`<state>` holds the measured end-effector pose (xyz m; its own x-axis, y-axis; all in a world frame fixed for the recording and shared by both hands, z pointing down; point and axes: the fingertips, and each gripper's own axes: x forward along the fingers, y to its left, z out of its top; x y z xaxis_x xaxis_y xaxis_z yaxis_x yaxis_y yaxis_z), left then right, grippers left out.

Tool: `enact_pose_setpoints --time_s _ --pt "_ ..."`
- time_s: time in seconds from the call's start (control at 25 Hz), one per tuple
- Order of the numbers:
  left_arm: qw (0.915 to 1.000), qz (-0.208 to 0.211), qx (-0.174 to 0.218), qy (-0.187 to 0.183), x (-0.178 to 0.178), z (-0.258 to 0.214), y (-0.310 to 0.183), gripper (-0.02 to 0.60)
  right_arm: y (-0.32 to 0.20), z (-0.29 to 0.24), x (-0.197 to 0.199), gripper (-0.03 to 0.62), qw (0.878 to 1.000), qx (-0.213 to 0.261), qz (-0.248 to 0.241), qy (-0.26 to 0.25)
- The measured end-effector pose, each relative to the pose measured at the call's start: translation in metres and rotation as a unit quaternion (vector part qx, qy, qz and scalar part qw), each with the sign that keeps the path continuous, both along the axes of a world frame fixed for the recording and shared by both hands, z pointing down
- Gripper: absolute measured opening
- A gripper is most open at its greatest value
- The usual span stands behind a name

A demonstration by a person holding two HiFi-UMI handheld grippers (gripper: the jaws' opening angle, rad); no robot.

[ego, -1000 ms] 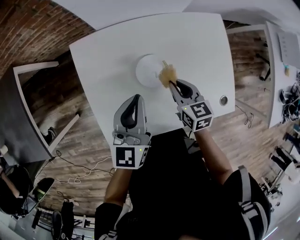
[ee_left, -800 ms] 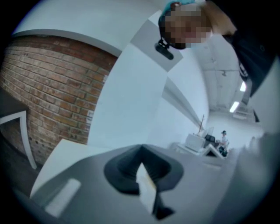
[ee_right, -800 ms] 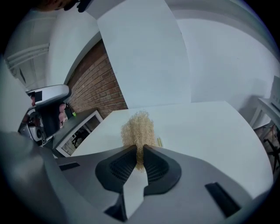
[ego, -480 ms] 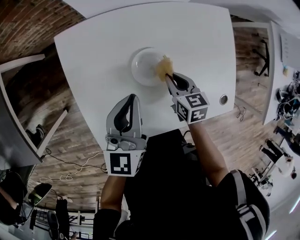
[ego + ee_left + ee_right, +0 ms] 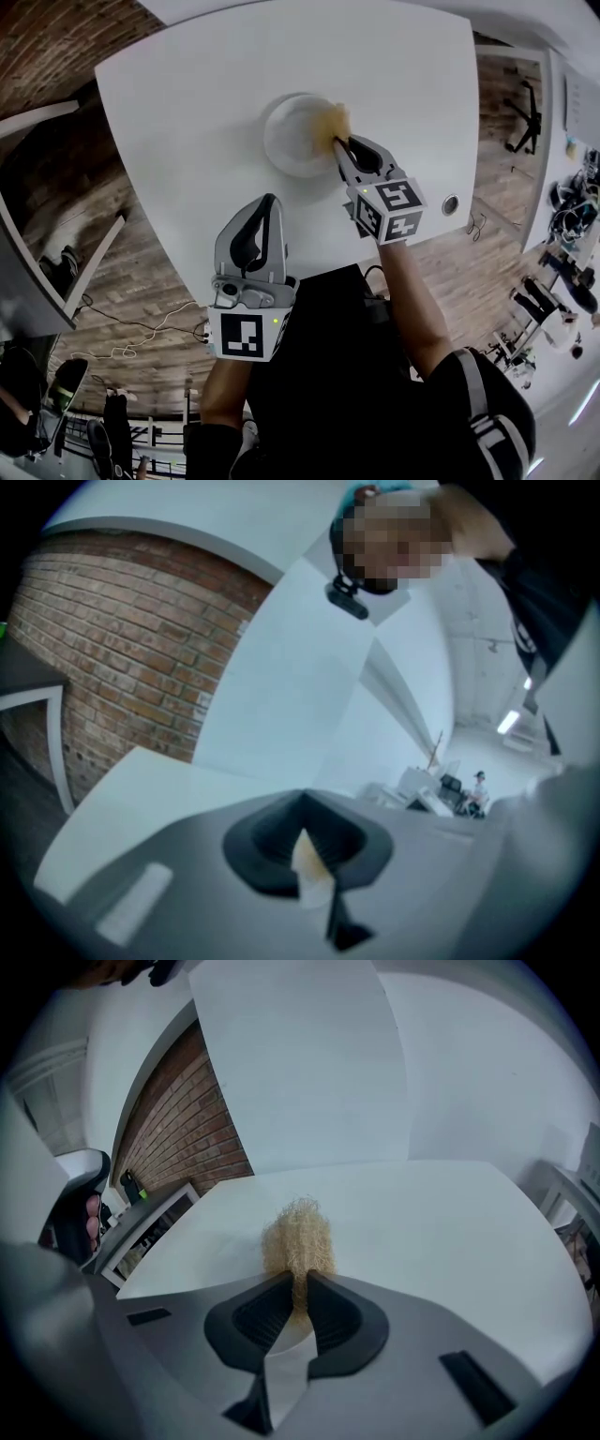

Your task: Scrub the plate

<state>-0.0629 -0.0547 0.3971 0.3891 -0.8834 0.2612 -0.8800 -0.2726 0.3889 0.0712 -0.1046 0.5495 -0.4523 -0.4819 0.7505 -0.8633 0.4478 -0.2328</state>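
The right gripper [image 5: 298, 1283] had its jaws clamped on a tan fibrous scrubber [image 5: 297, 1237], pressed against the right rim of the white plate [image 5: 295, 136] on the white table [image 5: 187, 94]. The left gripper [image 5: 302, 822], jaws together and empty, hovered near the table's edge.

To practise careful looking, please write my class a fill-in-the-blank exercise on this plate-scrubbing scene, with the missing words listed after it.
1. The right gripper is shut on a tan scrubber, which touches the round ____ on the table.
2. The left gripper has its jaws together and holds ____.
3. The plate and the table share one colour: ____.
4. The wall seen in the left gripper view is built of ____.

Missing words: plate; nothing; white; brick.
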Motion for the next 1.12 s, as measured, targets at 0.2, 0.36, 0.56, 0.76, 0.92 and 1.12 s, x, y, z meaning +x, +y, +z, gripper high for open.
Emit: enact_pose_setpoints --time_s 0.2,0.36,0.56,0.76,0.92,1.12 --pt "0.9999 -0.007 -0.007 0.004 -0.005 0.010 -0.001 0.003 -0.010 0.001 -0.007 0.043 1.000 0.001 -0.008 0.003" --pt "0.9998 -0.013 -0.012 0.010 -0.006 0.014 -0.001 0.003 -0.014 0.003 -0.015 0.043 1.000 0.001 -0.022 0.005" --pt "0.9996 -0.017 -0.015 0.015 -0.009 0.018 0.001 0.003 -0.024 0.004 -0.030 0.043 0.999 -0.001 -0.039 0.006" --pt "0.9994 -0.022 -0.014 0.021 -0.012 0.018 0.004 0.003 -0.029 0.003 -0.046 0.043 0.998 -0.002 -0.062 0.009" --pt "0.9994 -0.024 -0.014 0.021 -0.014 0.018 0.002 0.003 -0.030 0.003 -0.059 0.043 0.996 0.000 -0.083 0.012" --pt "0.9992 -0.029 -0.015 0.021 -0.016 0.019 0.004 0.003 -0.023 0.002 -0.074 0.043 0.994 0.000 -0.110 0.010"
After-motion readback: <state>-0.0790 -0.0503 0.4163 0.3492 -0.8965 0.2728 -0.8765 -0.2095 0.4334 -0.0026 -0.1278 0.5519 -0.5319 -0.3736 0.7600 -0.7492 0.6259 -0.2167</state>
